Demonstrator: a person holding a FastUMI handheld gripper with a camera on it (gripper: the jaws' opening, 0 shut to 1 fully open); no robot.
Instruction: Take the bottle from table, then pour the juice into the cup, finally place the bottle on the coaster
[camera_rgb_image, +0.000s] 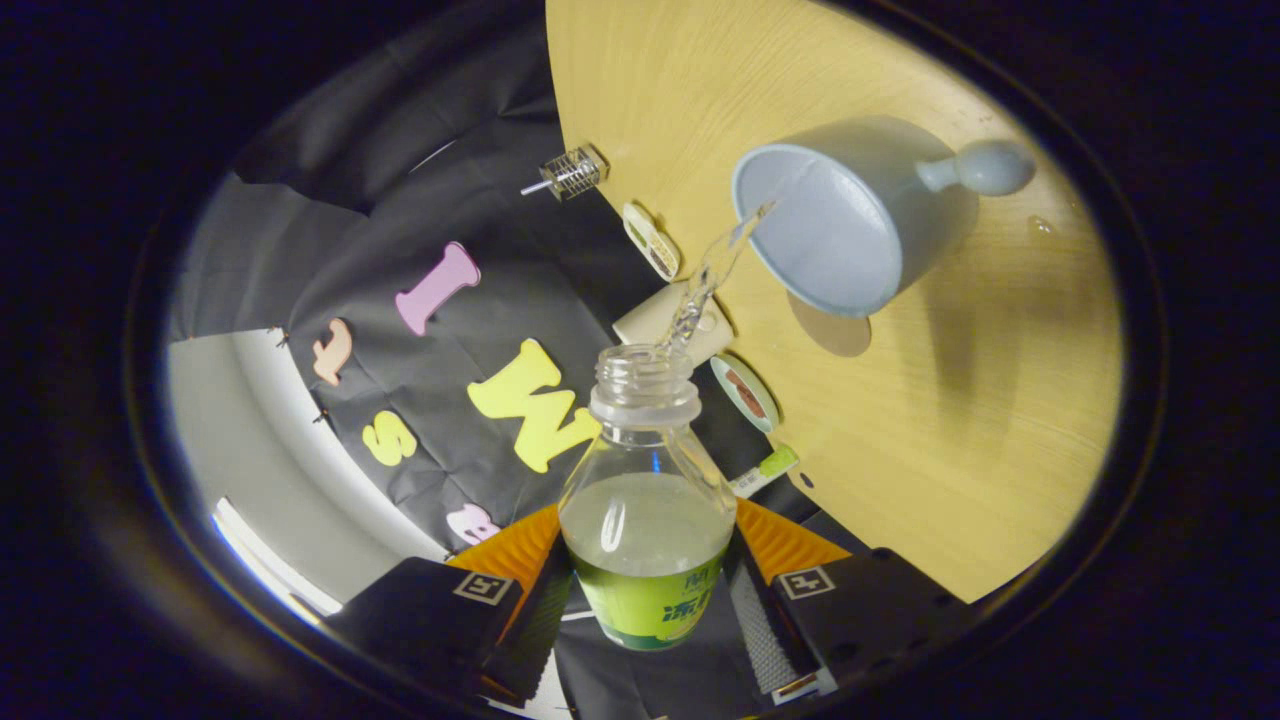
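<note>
Between the pinching fingers (648, 600), the tilted bottle (648, 520), juice (712, 270) streaming into the cup (850, 215).

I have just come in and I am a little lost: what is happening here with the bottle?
A hand-held gripper has its jaws shut on a clear bottle, tilted so a thin stream of liquid runs from its open neck into the pale blue cup on the wooden table. The bottle is still partly full. Pouring is under way.
</note>
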